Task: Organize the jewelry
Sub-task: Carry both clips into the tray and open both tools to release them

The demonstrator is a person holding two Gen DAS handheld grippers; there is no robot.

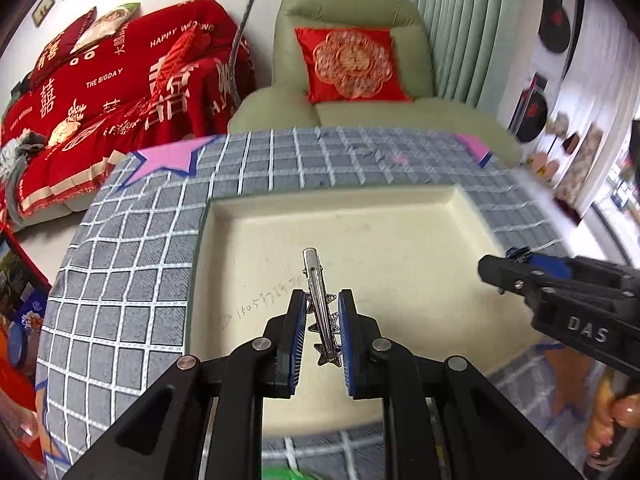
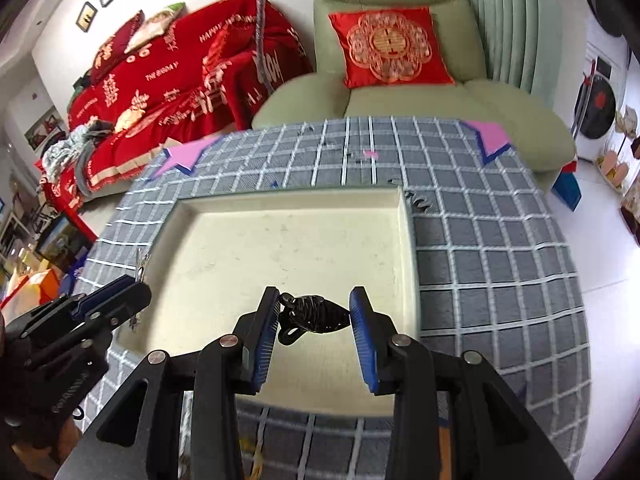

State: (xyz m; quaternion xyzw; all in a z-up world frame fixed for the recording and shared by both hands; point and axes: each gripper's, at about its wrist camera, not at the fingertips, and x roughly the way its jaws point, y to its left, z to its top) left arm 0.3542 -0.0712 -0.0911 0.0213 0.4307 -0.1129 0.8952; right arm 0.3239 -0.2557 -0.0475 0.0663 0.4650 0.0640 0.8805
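Left wrist view: the left tool (image 1: 322, 318) grips a silver star-trimmed hair clip (image 1: 318, 304), its long axis pointing away over the cream tray (image 1: 460, 196) directly below. Right wrist view: the right tool (image 2: 314, 314) clamps a black claw clip (image 2: 314, 314) crosswise, also above the tray on the checked bench (image 2: 500, 260).

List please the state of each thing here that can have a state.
Left tool: shut on silver star hair clip, above tray.
Right tool: shut on black hair claw, above tray.
Cream tray: lying on checked cloth, nothing inside.
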